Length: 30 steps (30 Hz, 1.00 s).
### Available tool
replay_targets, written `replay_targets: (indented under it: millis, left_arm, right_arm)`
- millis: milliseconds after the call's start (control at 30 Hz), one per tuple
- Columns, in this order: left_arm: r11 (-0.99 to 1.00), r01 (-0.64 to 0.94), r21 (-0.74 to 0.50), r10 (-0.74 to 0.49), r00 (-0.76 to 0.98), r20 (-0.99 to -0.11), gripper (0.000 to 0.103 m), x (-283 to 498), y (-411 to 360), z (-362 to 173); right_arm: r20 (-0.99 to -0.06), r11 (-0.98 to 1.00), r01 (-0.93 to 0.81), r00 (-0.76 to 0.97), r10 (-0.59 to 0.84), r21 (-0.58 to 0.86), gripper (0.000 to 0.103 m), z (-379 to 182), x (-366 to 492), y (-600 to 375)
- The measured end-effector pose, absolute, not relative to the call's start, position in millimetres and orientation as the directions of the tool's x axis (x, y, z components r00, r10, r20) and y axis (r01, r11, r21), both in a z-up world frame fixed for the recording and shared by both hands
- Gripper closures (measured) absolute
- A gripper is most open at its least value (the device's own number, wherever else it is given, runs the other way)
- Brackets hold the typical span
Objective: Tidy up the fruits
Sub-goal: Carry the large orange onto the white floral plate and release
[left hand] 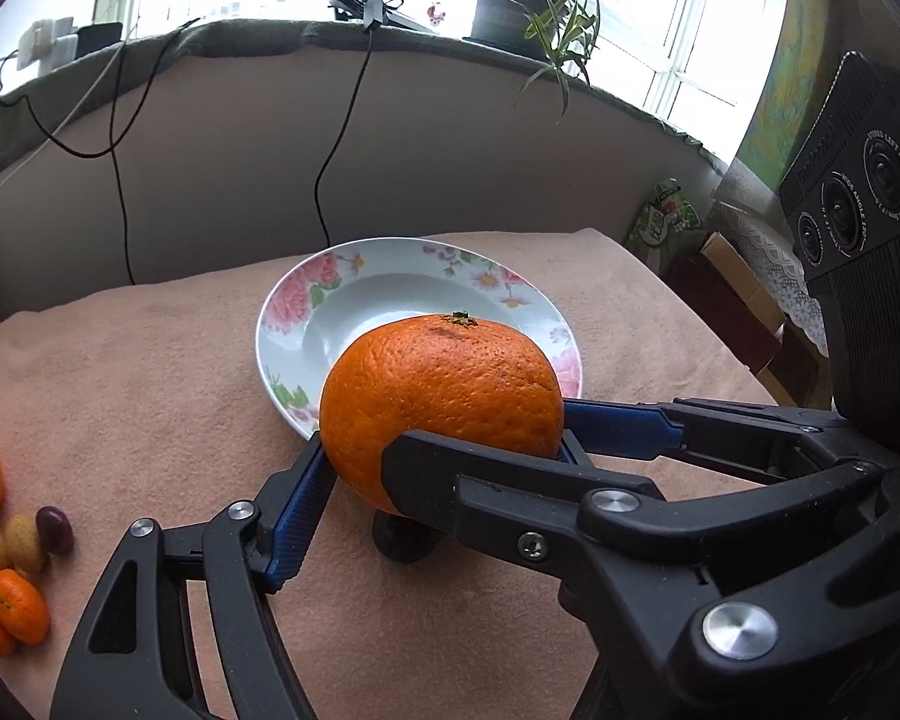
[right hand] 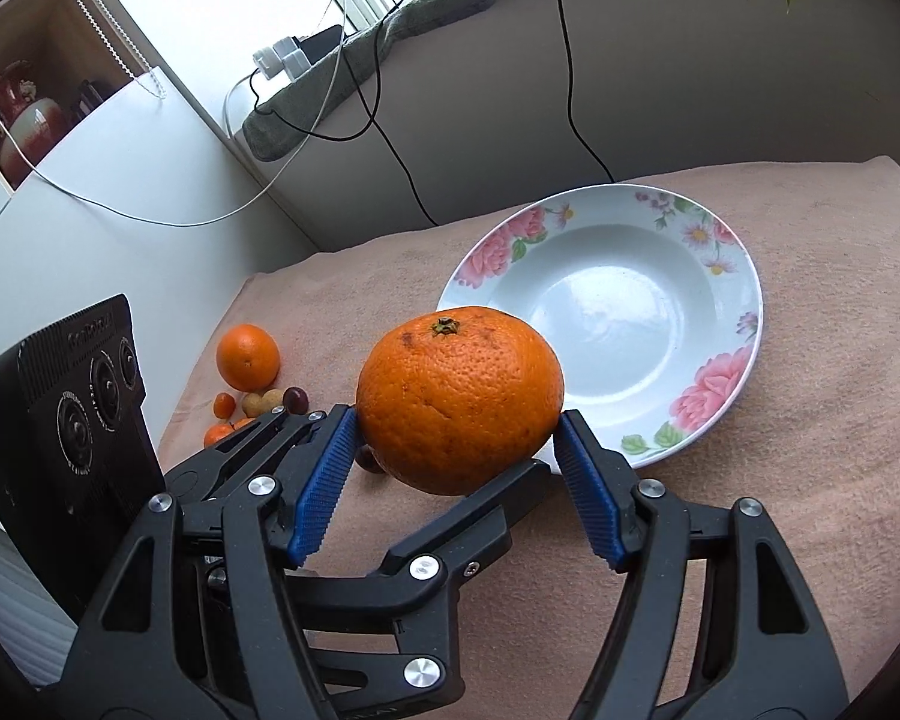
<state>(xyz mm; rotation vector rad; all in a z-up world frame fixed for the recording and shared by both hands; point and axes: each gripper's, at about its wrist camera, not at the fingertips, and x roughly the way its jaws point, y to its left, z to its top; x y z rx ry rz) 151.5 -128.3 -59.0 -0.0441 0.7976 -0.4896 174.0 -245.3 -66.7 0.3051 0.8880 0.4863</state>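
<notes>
Behind the desk (left hand: 150,390) sits a wide window sill with one potted plant (left hand: 510,6) and a few dark cables hanging down the wall. A soft peach cloth covers the desk.

From where I steer, I see the big orange (left hand: 444,384) up in the air, just over the near rim of the plate (right hand: 720,372). Both tools have it. The left hand-held gripper (left hand: 360,462) is about half open and presses the fruit from two sides. The right hand-held gripper (right hand: 459,420) is also about half open, with its blue pads (right hand: 324,480) touching the peel left and right. I think two grips are used because the fruit is fat and round – one pair of fingers might let it roll out. It is held stem up and near the plate, so I judge the plate is where it should go.

Now I count. One plate, with pink flowers on its rim and nothing in it. One big orange in the grippers. One more orange (right hand: 247,357) on the cloth, well apart from the plate. Beside it lies a little heap: two pale small fruits (left hand: 24,540), one dark red fruit (left hand: 54,531) and at least two small orange fruits (left hand: 18,606) – some may be hidden. One more dark little fruit (right hand: 369,459) lies on the cloth under the big orange.
</notes>
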Motion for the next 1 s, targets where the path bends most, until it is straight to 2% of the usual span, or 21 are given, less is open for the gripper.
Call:
replay_targets:
  millis: [267, 433, 567, 1000]
  left_arm:
    - [0.893, 0.402, -0.203, -0.422, 0.588, -0.691, 0.031, 159, -139, -63]
    - [0.892, 0.399, -0.213, -0.424, 0.577, -0.698, 0.031, 162, -141, -63]
    - [0.9, 0.398, -0.175, -0.396, 0.585, -0.707, 0.031, 162, -147, -65]
    - [0.908, 0.387, -0.158, -0.386, 0.63, -0.674, 0.031, 157, -136, -52]
  right_arm:
    - [-0.663, 0.836, -0.248, 0.517, 0.542, 0.49, 0.032, -76, 184, -257]
    - [-0.671, 0.844, -0.239, 0.52, 0.529, 0.48, 0.032, -77, 186, -259]
    - [-0.671, 0.858, -0.23, 0.542, 0.506, 0.46, 0.031, -75, 184, -261]
    - [-0.649, 0.869, -0.194, 0.596, 0.473, 0.456, 0.031, -66, 179, -281]
